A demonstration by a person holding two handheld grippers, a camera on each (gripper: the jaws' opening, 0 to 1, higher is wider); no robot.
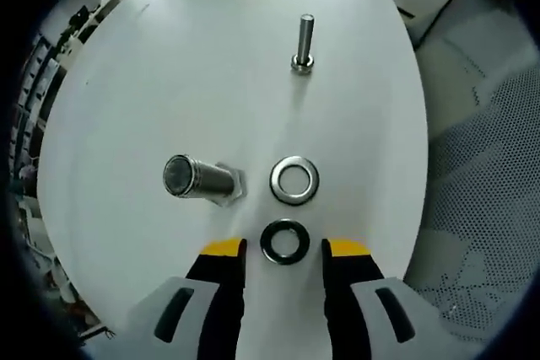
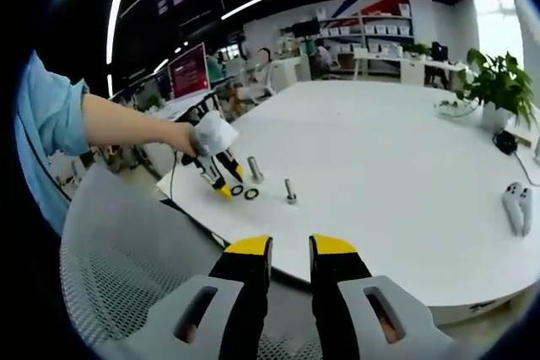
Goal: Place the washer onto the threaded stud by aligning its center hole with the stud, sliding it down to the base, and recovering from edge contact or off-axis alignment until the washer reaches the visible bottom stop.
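left gripper view: white table w/ washers, studs; mesh chair beside.

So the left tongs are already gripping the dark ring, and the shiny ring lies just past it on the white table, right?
Not quite. In the left gripper view the left tongs stand open on either side of the dark ring, not gripping it; it lies flat on the white table. The shiny ring does lie just past it.

We see a white controller near the white table's edge, a potted plant beyond it, shelves behind, and a red monitor.
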